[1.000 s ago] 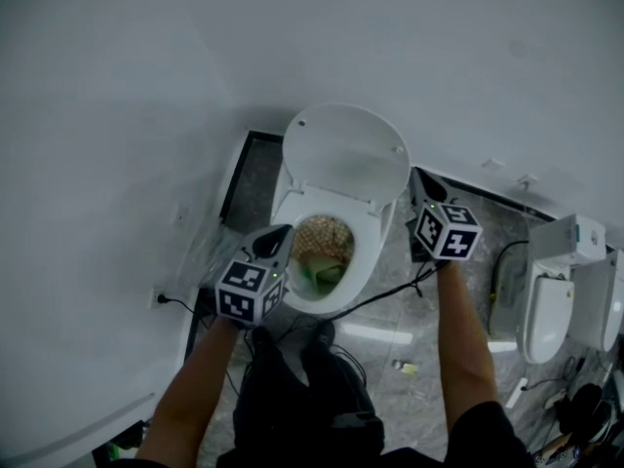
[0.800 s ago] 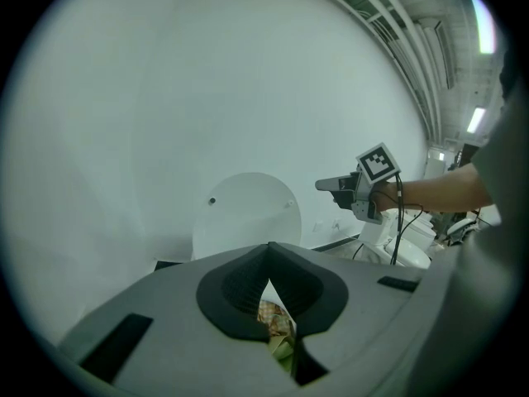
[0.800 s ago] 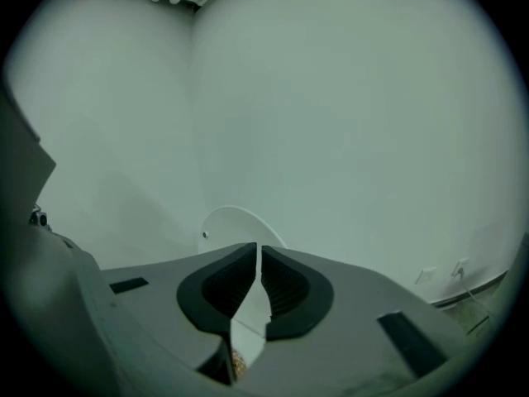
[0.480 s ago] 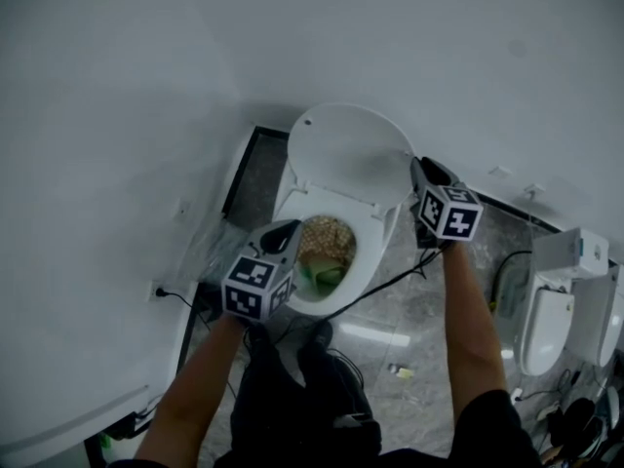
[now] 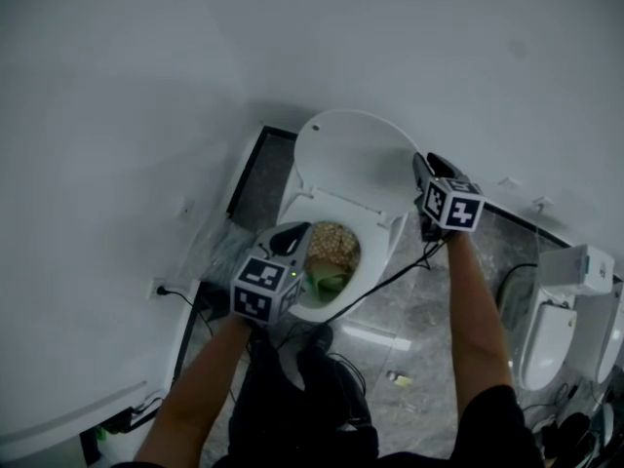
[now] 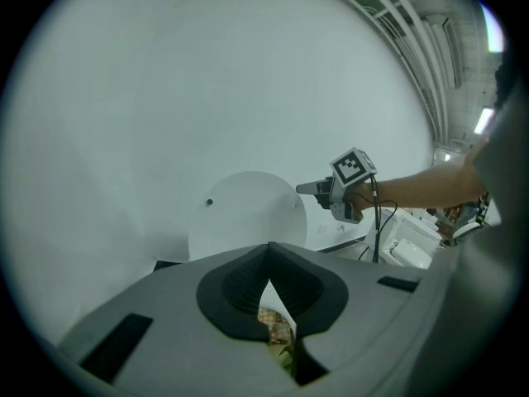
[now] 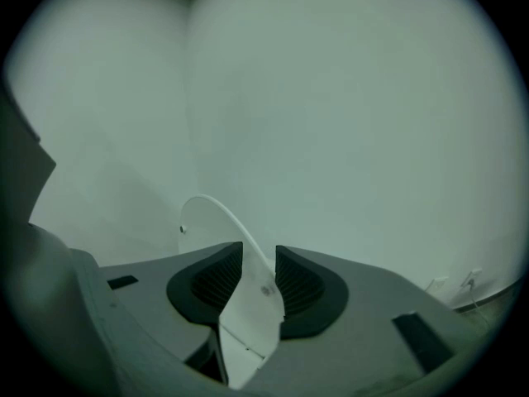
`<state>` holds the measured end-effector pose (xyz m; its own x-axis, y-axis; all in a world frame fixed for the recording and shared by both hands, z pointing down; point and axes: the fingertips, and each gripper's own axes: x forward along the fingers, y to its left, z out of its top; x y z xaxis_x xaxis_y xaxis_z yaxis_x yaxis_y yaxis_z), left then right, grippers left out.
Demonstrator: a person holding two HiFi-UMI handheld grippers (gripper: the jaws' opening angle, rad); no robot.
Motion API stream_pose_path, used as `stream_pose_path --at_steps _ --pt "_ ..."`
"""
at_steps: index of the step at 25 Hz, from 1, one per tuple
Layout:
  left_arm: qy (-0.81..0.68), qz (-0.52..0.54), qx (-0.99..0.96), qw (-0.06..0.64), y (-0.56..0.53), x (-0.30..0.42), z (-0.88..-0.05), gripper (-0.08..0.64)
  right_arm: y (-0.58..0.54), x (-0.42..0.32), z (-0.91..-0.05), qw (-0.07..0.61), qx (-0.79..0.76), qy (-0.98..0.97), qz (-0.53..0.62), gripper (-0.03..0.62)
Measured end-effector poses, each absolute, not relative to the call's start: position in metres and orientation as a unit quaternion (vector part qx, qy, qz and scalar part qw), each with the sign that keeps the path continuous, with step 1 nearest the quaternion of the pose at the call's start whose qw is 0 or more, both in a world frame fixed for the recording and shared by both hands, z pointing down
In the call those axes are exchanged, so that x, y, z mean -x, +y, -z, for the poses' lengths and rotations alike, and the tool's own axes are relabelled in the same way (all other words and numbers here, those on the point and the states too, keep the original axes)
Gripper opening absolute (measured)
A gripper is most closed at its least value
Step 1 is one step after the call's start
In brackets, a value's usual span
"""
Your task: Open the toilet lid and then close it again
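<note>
The white toilet lid [image 5: 356, 159] stands raised, close to the wall, above the bowl rim [image 5: 378, 252]. My right gripper [image 5: 421, 166] is at the lid's right edge. In the right gripper view the lid's thin edge [image 7: 248, 304] runs between the two dark pads with a gap on each side. Its jaws have just been opening, so the right gripper [image 7: 258, 259] is open around the edge. My left gripper [image 5: 291, 234] hovers shut and empty over the bowl's front left. The left gripper view shows the lid [image 6: 248, 213], the right gripper [image 6: 304, 188] and my left gripper [image 6: 269, 259].
A second toilet [image 5: 546, 334] and a white box [image 5: 585, 266] stand at the right. A black cable [image 5: 390, 281] crosses the marbled floor. The person's shoes [image 5: 312, 344] are in front of the bowl. White walls close in behind and at the left, with a socket [image 5: 156, 289].
My right gripper has moved in to the lid's right edge and its jaws have opened around it. The left gripper has hardly shifted. The lid stays raised.
</note>
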<state>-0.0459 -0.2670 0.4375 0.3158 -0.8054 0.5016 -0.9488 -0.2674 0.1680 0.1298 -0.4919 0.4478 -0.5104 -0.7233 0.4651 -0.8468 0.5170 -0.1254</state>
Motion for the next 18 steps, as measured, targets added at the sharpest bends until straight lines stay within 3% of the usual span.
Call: stream_pose_path --at_steps 13,18 --pt "-0.569 -0.178 -0.771 0.226 -0.264 0.056 -0.445 0.008 -0.502 -0.114 -0.453 0.19 -0.441 -0.863 -0.16 0.135" --pt "-0.569 -0.179 -0.768 0.232 -0.258 0.056 -0.449 0.008 -0.492 -0.116 -0.451 0.203 -0.435 -0.865 -0.146 0.098"
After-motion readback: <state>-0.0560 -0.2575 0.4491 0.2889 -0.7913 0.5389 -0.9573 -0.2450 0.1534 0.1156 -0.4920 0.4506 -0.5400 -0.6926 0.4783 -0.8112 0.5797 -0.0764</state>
